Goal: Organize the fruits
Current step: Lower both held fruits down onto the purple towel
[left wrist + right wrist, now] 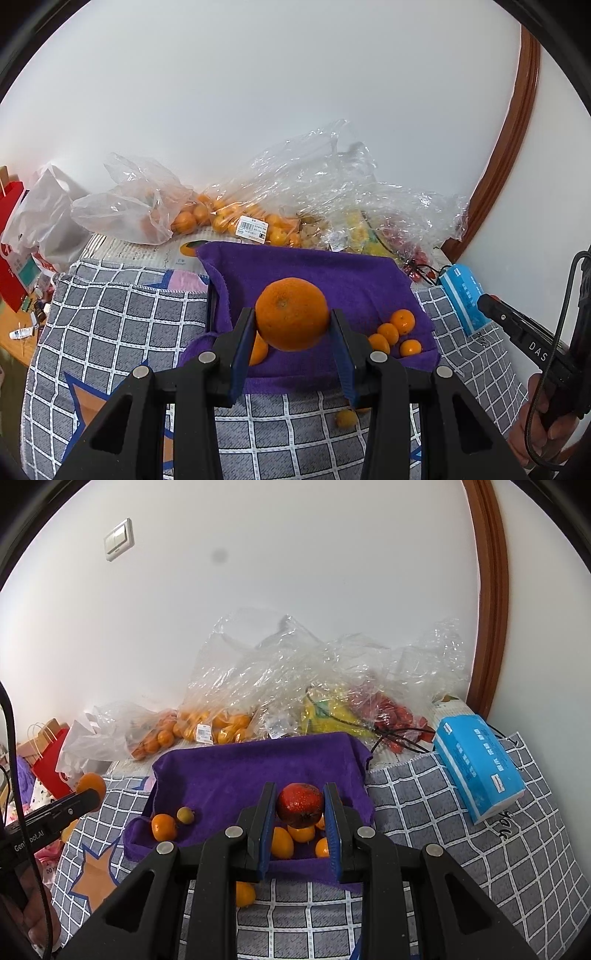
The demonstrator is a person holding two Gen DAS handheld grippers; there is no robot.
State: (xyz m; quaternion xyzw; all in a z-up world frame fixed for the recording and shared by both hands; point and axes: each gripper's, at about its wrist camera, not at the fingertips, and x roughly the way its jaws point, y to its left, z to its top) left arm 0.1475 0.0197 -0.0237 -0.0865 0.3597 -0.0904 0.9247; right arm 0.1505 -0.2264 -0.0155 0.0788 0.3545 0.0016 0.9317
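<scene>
Purple towelling fills the middle of both views: a purple towel (332, 273) lines a shallow tray on the grey checked cloth (122, 317), and both hands are over it with fruit. The left gripper (291, 328) is clamped on a large orange (291, 314), its blue pads pressing each side, the fruit held clear above the towel. Over on the other side, the right gripper (300, 812) is clenched on a dark red fruit (300, 804), round and speckled, gripped between its pads above the tray's near right corner. Down on the towel, small oranges (397, 332) sit clustered to the right, and from the right wrist view a small orange (164, 827) lies touching a little yellow-green fruit (185, 815) on the left. One stray orange (245, 893) lies off the towel on the checked cloth, just by the tray's front edge. Behind, against the white wall, crumpled clear plastic bags (295, 199) hold more oranges, yellow fruit and red fruit. A blue tissue pack (478, 768) lies on the cloth to the right.
</scene>
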